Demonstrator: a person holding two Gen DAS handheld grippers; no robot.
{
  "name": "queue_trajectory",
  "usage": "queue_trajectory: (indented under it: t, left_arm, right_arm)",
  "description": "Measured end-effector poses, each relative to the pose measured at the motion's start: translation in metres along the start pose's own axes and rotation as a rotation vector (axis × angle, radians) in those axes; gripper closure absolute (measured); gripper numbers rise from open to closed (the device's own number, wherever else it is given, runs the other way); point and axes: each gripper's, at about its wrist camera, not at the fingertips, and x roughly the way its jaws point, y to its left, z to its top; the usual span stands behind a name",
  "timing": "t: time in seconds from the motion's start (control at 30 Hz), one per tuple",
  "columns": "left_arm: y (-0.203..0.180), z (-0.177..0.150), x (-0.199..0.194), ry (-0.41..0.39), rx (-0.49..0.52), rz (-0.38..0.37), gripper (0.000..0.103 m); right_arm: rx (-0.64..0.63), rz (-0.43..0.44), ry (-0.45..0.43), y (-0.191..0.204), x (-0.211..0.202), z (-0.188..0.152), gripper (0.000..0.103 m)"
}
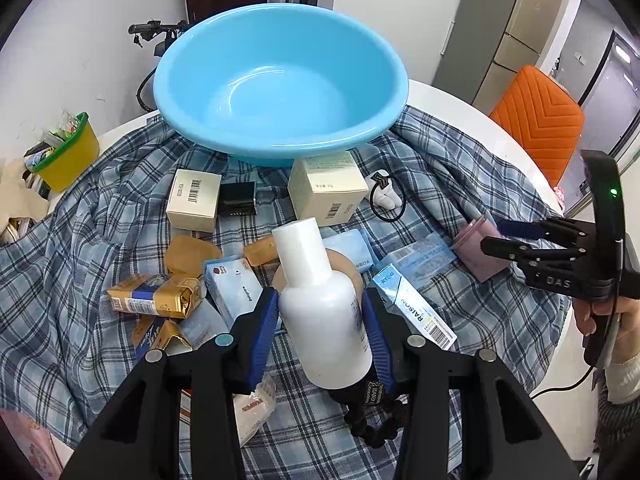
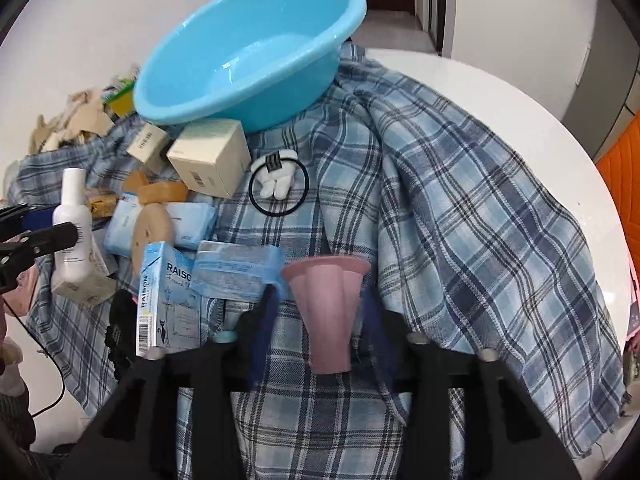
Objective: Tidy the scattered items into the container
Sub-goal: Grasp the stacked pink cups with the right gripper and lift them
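Note:
My left gripper (image 1: 320, 304) is shut on a white bottle (image 1: 320, 304), held above the scattered items; the bottle also shows in the right wrist view (image 2: 74, 232). My right gripper (image 2: 320, 300) has its fingers on both sides of a pink ridged cup (image 2: 328, 308) that lies on the plaid cloth; they look closed on it. The cup also shows in the left wrist view (image 1: 480, 248). The empty blue basin (image 1: 280, 80) stands at the back of the table, also in the right wrist view (image 2: 248, 48).
Cream boxes (image 1: 326, 188), a black hair tie with white charm (image 2: 278, 188), a RAISON box (image 2: 166, 296), blue packets (image 2: 236, 268), gold-wrapped bars (image 1: 156, 296) and a black scrunchie (image 1: 372, 412) lie on the plaid cloth (image 2: 460, 200). A yellow bin (image 1: 68, 156) stands far left. An orange chair (image 1: 540, 120) is right.

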Motion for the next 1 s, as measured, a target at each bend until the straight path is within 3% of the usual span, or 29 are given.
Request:
queue_trajectory:
  t: [0.23,0.4,0.5,0.67,0.8,0.87,0.9,1.0]
  left_arm:
    - [-0.004,0.001,0.002,0.0,0.005,-0.004,0.058]
    - [-0.007,-0.002,0.002,0.008,0.023,-0.004,0.058]
    - [-0.005,-0.003,0.001,0.007,0.019,-0.004,0.058]
    - [-0.004,-0.003,0.002,0.009,0.015,-0.003,0.058]
    - [-0.007,-0.003,0.002,0.008,0.027,-0.006,0.058]
    - [-0.008,-0.003,0.004,0.008,0.027,-0.008,0.058]
    - [-0.009,-0.003,0.004,0.009,0.028,-0.009,0.058]
    - [-0.011,-0.002,0.007,0.013,0.031,-0.01,0.058]
  right_arm:
    - [-0.096,-0.084,-0.148,0.01,-0.005,-0.025,0.044]
    - [-0.15,-0.056,-0.203,0.016,-0.006,-0.038,0.043]
    - [-0.176,0.034,-0.2,0.015,-0.011,-0.047,0.044]
    - [-0.259,-0.045,-0.198,0.018,-0.008,-0.063,0.045]
    - [-0.185,-0.015,-0.194,0.002,-0.009,-0.066,0.047]
    - [-0.156,-0.046,-0.209,-0.002,-0.01,-0.065,0.047]
    - [-0.147,-0.082,-0.232,-0.003,-0.011,-0.064,0.046]
    - [-0.147,-0.185,-0.279,0.001,-0.01,-0.052,0.017]
